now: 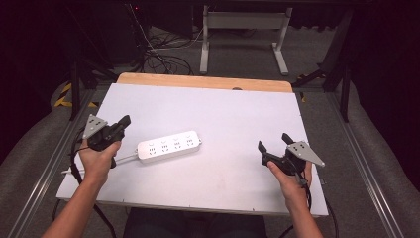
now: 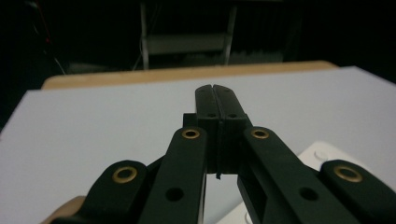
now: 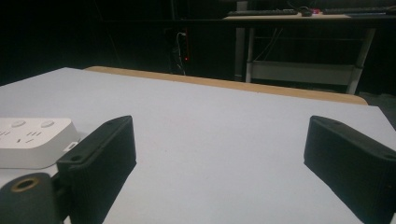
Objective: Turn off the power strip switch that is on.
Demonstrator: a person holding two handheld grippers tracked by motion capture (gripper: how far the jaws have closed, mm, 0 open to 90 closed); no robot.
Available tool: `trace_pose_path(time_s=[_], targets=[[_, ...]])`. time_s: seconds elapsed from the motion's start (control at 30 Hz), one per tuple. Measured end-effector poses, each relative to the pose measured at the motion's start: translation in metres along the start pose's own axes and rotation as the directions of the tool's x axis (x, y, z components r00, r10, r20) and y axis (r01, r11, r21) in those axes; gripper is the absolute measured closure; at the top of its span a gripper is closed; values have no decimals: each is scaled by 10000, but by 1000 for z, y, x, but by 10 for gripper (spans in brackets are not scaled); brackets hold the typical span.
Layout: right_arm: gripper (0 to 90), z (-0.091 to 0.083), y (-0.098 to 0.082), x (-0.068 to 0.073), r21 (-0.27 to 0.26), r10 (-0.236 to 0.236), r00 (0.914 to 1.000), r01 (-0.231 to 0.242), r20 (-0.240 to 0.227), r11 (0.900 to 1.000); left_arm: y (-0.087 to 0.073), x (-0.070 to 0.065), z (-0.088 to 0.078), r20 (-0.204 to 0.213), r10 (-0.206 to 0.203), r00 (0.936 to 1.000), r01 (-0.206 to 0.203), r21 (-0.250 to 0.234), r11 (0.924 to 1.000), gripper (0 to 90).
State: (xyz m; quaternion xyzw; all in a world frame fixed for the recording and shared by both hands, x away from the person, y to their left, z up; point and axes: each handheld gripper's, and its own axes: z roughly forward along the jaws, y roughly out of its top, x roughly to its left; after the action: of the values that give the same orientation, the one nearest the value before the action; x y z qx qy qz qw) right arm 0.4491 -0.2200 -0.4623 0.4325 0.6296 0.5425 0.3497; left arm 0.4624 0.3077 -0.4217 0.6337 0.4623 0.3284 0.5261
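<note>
A white power strip with several sockets lies left of the table's middle, its cable running off to the left. My left gripper hovers just left of the strip, its jaws pressed together with nothing between them; the left gripper view shows the shut tips over bare table and a corner of the strip at lower right. My right gripper is near the table's right front, jaws wide apart and empty. The right gripper view has the strip at far left, beyond the left jaw.
The table has a white top with a wooden strip along its far edge. Beyond it stand a white desk frame and tangled floor cables. Metal rails run along both sides of the table.
</note>
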Motion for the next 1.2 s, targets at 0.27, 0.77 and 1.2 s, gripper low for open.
trace_pose_path(time_s=[0.27,0.77,1.2], targets=[[97,-2,0,1,-20,-34,10000,33,-85,10000,-2,6,-38,-1353,-654,9886,408,-1776,9833,899],[97,-2,0,1,-14,-35,10000,35,-66,10000,-8,10,-44,-2295,-547,9718,124,-1822,9832,866],[97,-4,0,2,-12,-29,10000,29,-58,10000,-5,5,-39,-1775,-170,9840,-87,-1428,9897,200]])
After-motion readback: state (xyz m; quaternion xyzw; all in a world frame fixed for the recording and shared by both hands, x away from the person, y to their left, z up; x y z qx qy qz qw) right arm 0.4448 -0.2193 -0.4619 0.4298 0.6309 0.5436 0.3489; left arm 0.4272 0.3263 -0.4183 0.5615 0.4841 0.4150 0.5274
